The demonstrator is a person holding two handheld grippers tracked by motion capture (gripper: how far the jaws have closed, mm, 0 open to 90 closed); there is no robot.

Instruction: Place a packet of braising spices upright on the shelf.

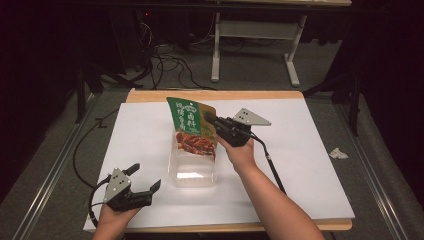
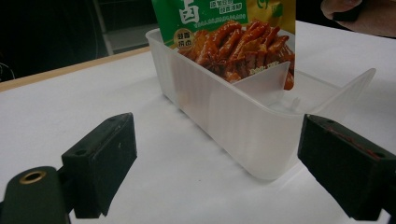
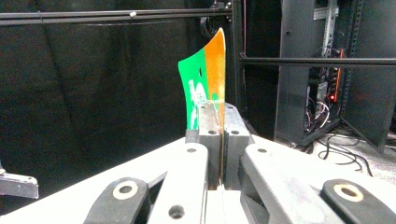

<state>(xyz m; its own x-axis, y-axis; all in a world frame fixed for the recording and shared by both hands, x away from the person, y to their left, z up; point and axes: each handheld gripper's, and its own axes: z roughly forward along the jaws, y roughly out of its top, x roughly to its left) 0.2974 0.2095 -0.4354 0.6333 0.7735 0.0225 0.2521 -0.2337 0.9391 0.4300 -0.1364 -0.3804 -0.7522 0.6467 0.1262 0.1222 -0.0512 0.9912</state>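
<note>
- Right tongs [image 1: 209, 119] are clamped on the upper right edge of the snack pouch [image 1: 192, 125]; in the right gripper view I see the jaws pressed together on the green and orange film [image 3: 208, 88].
- Left tongs [image 1: 145, 177] rest at the near left of the table [image 1: 310, 165], jaws spread apart and holding nothing.
- I see the pouch standing tilted, its lower end inside the clear plastic box [image 1: 192, 167] at the table's middle.
- From the left gripper view, the box [image 2: 233, 116] sits just beyond the open jaws, not touching them.
- A crumpled scrap [image 1: 338, 153] lies on the floor, right of the table.
</note>
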